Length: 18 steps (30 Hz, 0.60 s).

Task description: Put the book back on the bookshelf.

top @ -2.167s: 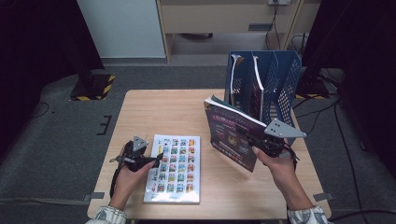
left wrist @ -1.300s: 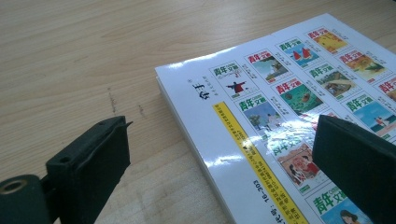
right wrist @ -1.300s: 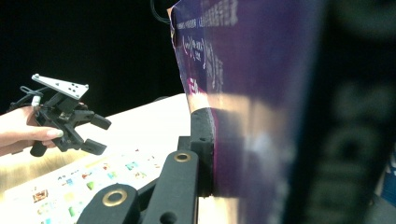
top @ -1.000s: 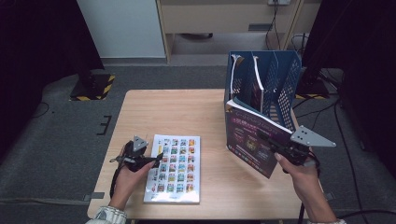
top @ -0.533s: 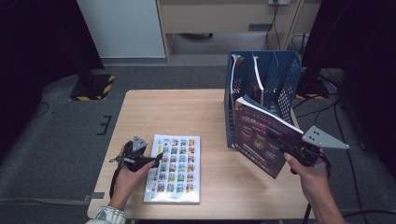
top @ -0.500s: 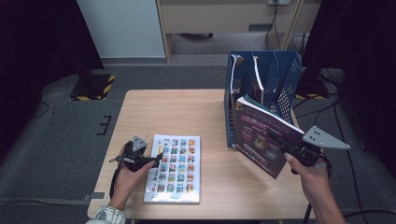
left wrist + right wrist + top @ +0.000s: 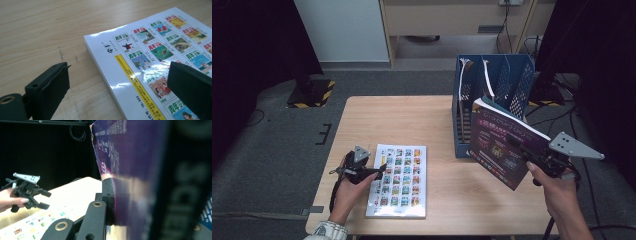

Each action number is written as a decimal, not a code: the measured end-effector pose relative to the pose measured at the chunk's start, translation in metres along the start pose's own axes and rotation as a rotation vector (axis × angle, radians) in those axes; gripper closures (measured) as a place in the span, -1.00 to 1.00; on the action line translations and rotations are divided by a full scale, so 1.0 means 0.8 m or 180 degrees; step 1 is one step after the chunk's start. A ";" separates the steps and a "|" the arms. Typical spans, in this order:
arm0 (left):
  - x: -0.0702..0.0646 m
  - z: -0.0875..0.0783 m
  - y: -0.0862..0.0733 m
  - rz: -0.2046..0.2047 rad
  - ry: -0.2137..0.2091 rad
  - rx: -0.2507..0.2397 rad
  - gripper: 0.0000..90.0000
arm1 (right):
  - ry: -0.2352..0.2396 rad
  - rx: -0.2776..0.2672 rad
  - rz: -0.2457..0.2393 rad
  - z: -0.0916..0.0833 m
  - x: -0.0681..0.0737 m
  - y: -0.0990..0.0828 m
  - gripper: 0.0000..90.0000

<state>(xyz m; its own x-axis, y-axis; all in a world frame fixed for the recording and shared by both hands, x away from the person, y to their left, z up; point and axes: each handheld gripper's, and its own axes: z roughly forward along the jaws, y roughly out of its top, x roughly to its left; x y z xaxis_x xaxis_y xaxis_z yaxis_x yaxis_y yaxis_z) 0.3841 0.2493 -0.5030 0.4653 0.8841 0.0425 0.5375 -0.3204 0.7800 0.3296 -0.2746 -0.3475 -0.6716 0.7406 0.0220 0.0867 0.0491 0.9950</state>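
Up at the right of the high view: right gripper [image 7: 526, 152] held above the table [image 7: 412, 120], fingers clamped on the lower right part of a purple magazine [image 7: 502, 142]. Magazine lifted clear of the table, tilted, cover facing the camera, upper edge just in front of the blue file rack [image 7: 492, 95] at the table's far right corner. Rack upright, with several slots; white papers standing in two of them. Grey three-cornered plate on top of the right gripper, pointing right, the person's right hand [image 7: 554, 187] wrapped round the handle below.

Seen from the right gripper view: one black finger [image 7: 108, 195] pressed flat against the purple cover, the near side a dark blur.

Down at the left: left gripper [image 7: 374, 171] low over the table, held in the left hand [image 7: 347, 187], fingers apart and resting at the left edge of a second magazine [image 7: 398, 180]. Lying flat near the front edge of the table, white cover up, with rows of small colourful pictures. In the left gripper view, one finger [image 7: 48, 85] over bare wood, the other over the glossy cover, the magazine's corner and spine between them, nothing gripped. Whether the fingers touch the magazine: cannot tell.

Two magazines well apart, bare wood between them. Dark floor and curtains all round.
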 end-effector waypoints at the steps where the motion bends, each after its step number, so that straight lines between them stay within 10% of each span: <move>1: 0.000 0.000 0.000 0.0001 0.0000 0.0000 -0.91 | -0.0012 -0.0017 -0.0004 -0.001 -0.001 0.004 0.87; 18: 0.002 0.000 -0.001 -0.0021 0.0005 -0.0006 -0.91 | -0.0260 -0.0116 -0.0006 0.003 -0.023 0.042 0.87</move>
<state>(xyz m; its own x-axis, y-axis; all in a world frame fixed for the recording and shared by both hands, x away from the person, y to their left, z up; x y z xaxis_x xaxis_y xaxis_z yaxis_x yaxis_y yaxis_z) 0.3846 0.2511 -0.5031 0.4606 0.8868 0.0385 0.5391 -0.3140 0.7815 0.3466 -0.2846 -0.3146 -0.6093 0.7928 0.0136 0.0577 0.0273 0.9980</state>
